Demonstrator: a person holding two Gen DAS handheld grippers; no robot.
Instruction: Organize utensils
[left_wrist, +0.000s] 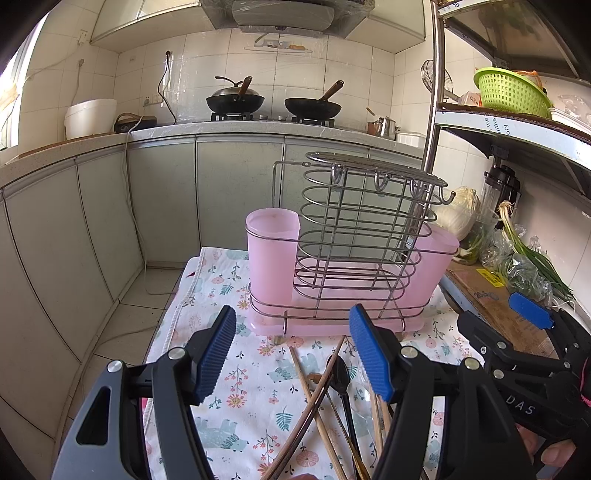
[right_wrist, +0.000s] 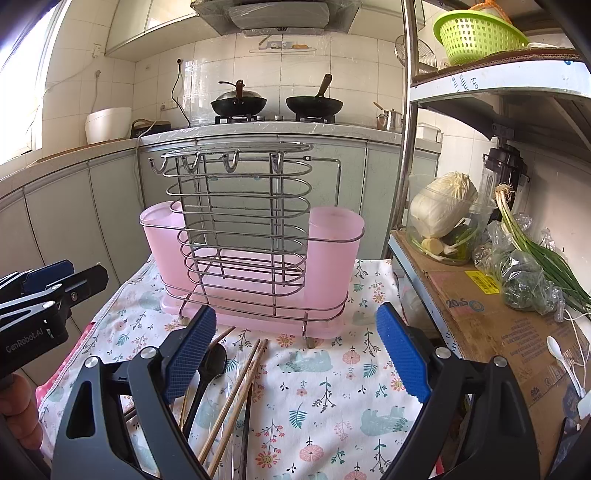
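Observation:
A pink plastic utensil holder with a wire rack stands on the floral cloth, with nothing in its cups. In front of it lie several wooden chopsticks, a black spoon and a clear spoon. My left gripper is open above the cloth, just left of the pile. My right gripper is open too, with the pile by its left finger. Each view shows the other gripper at its edge: the right gripper, the left gripper. Nothing is held.
A metal shelf on the right carries a green basket. Below it are a cardboard sheet, a cabbage, green onions and a white spoon. Counter with two woks at the back. Floor drops off left of the cloth.

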